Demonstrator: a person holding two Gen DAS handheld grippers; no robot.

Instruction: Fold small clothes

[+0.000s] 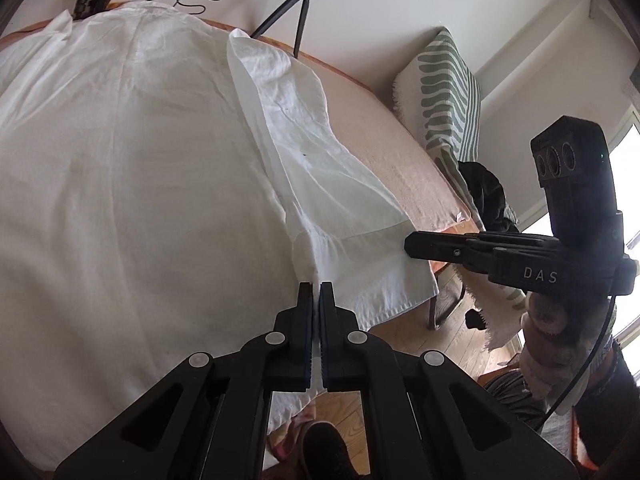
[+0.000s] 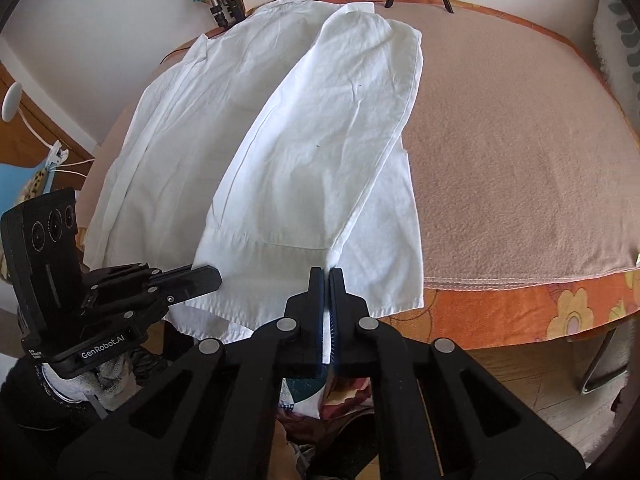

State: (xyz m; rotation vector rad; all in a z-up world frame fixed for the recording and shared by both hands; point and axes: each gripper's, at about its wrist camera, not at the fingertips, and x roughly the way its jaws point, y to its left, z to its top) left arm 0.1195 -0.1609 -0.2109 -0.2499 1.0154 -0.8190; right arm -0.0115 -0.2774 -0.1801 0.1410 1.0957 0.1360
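A white shirt [image 1: 140, 160] [image 2: 168, 128] lies spread on a table under a pink blanket [image 2: 500, 160]. One long sleeve [image 2: 332, 120] is folded lengthwise over the body, its cuff [image 2: 264, 256] near the table's front edge. My left gripper [image 1: 316, 286] is shut on a pinch of the shirt's near edge, with white cloth showing between its pads. My right gripper [image 2: 329, 271] is shut on white fabric at the cuff's right corner. Each gripper shows in the other's view: the right gripper [image 1: 408, 246] at the sleeve's edge, the left gripper [image 2: 216, 276] at the cuff's left end.
An orange flowered cloth [image 2: 520, 312] hangs along the table's front edge. A ring-light tripod [image 1: 298, 12] stands at the table's far side. A green-striped cushion [image 1: 448, 96] sits to the right. Wooden floor [image 1: 404, 340] and a person's foot [image 1: 324, 448] lie below.
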